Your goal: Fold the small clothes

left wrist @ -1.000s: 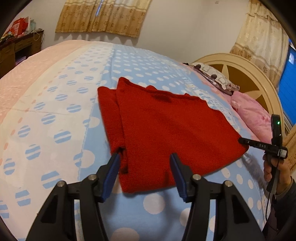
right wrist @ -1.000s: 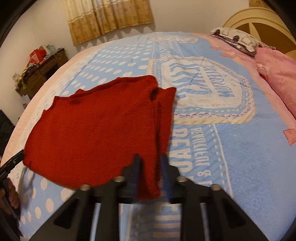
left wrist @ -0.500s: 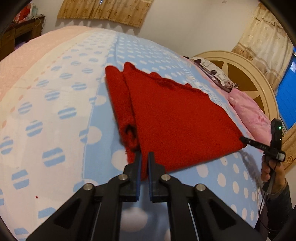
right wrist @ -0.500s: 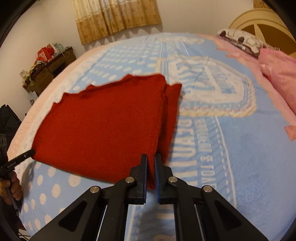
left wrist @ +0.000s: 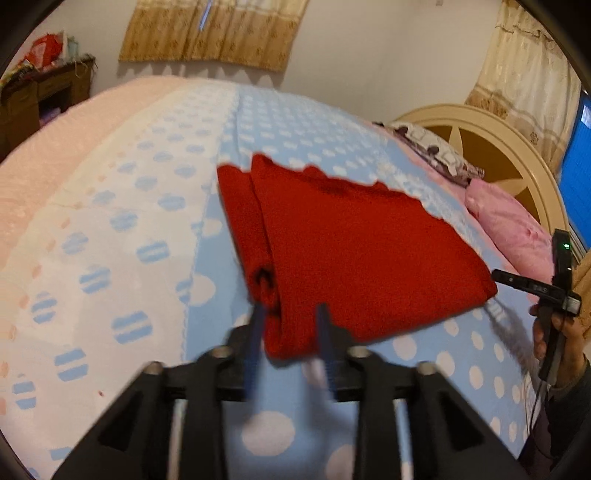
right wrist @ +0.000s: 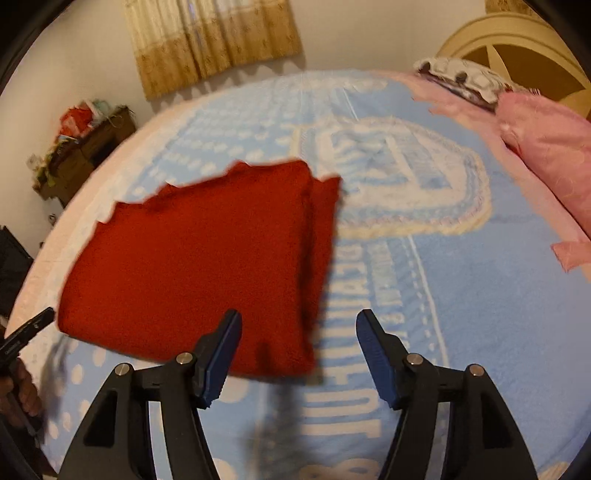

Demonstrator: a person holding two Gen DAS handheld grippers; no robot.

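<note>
Both the left gripper (left wrist: 290,332) and right gripper (right wrist: 297,354), jaws just spreading (pinching nothing), hover at the red garment's (left wrist: 354,251) near corners, its long axis running crosswise between them.

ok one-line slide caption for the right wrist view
Right gripper, jaws just opened, over the near edge of a folded red sweater on the bed.

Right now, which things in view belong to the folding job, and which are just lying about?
Job:
- red sweater, folded on the bed
- left tongs, jaws just opening, sweater corner between them, unpinched
- right tongs, jaws just opened, clear of the sweater

Lying about:
- pink pillow
- patterned pillow
- cluttered cabinet
- curtains
</note>
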